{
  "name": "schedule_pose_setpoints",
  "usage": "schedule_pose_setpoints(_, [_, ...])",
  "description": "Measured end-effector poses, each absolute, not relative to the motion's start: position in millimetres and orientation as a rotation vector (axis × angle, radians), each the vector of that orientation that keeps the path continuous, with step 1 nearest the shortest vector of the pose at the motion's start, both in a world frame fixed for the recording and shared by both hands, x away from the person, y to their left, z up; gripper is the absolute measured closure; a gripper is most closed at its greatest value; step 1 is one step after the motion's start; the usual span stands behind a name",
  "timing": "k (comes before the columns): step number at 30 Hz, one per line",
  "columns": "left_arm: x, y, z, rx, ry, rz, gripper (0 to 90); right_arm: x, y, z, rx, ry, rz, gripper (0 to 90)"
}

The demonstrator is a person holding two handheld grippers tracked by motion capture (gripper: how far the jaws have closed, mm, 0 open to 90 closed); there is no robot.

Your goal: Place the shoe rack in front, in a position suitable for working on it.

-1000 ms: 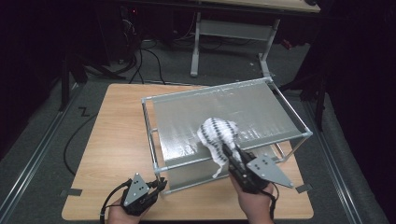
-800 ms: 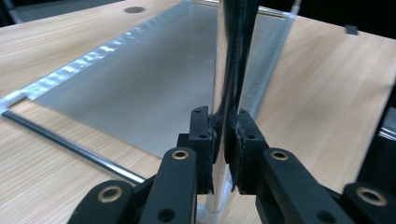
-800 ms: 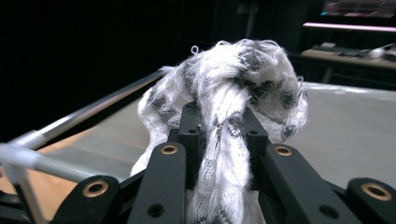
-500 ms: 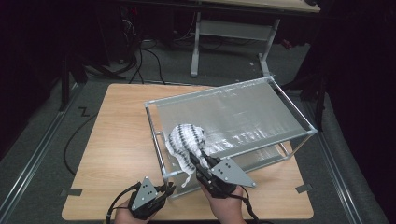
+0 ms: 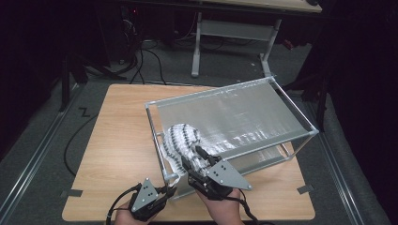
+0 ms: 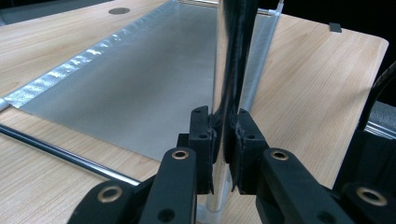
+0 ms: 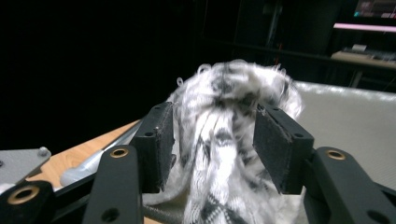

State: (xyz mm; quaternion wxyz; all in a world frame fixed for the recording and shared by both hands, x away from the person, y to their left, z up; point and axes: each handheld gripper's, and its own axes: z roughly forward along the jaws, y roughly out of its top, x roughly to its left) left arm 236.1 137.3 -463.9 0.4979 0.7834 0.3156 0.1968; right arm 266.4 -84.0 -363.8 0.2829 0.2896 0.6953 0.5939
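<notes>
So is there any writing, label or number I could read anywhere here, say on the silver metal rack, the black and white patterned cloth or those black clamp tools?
None: no readable word, number or sign on the silver metal-framed rack, the black and white patterned cloth, the light wooden table, the left gripper or the right gripper.
Too blurred to read: the lit screen in the dark background.

Left gripper (image 5: 165, 193) jaws clamped shut, right gripper (image 5: 193, 158) jaws just opening.

1 cloth (image 5: 182, 140), 1 rack (image 5: 291, 123), 1 table (image 5: 117, 140), 2 grippers.
</notes>
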Motion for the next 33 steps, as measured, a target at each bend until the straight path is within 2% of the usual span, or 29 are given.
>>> schedule_pose_setpoints(3, [236,137,-464,1.897,0.768,0.482,80.8,266,-82,-363,0.778,1.837,1.578,42.6])
schedule_pose_setpoints(9, [236,142,-464,1.893,0.784,0.492,80.8,269,-73,-371,0.812,1.891,1.524,45.1])
schedule_pose_setpoints(13, [235,147,-464,1.889,0.802,0.5,80.8,267,-63,-374,0.834,1.872,1.52,54.9])
schedule_pose_setpoints(15, [234,148,-463,1.891,0.805,0.505,80.8,267,-62,-374,0.83,1.869,1.523,54.8])
schedule_pose_setpoints(28, [228,156,-462,1.89,0.839,0.522,80.5,259,-51,-380,0.771,1.901,1.54,70.3])
schedule_pose_setpoints(33, [227,160,-462,1.896,0.844,0.528,80.8,258,-49,-380,0.749,1.911,1.512,72.7])
